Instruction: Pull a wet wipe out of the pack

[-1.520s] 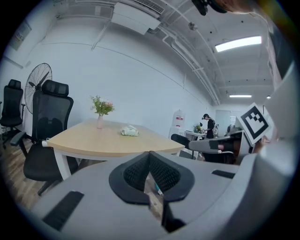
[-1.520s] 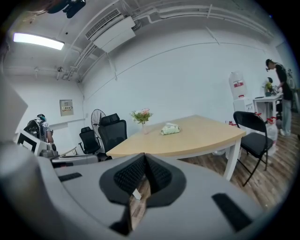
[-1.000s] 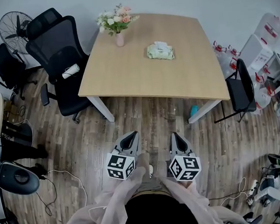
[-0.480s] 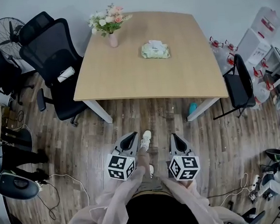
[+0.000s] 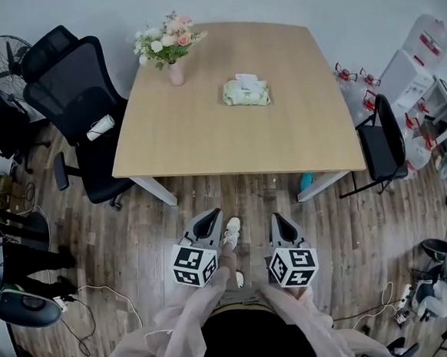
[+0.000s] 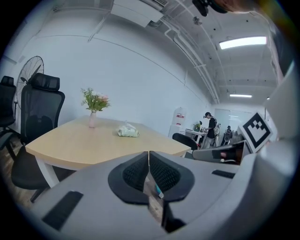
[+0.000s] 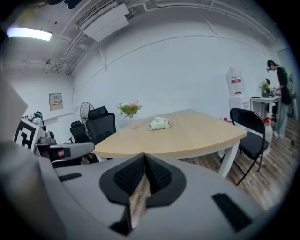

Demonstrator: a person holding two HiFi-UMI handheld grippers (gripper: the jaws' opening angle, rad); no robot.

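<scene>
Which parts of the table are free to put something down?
The table is bare across its whole near half, in front of the wipe pack, and on the right side past it. Only the far left corner, around the flower vase, is occupied.

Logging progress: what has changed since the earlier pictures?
The person has stepped toward the table: it looks nearer in the head view, and a shoe now shows between the tools. Nothing was taken hold of. The left tool and right tool stay shut and empty; the pack of wipes and the flower vase sit untouched on the table.
</scene>
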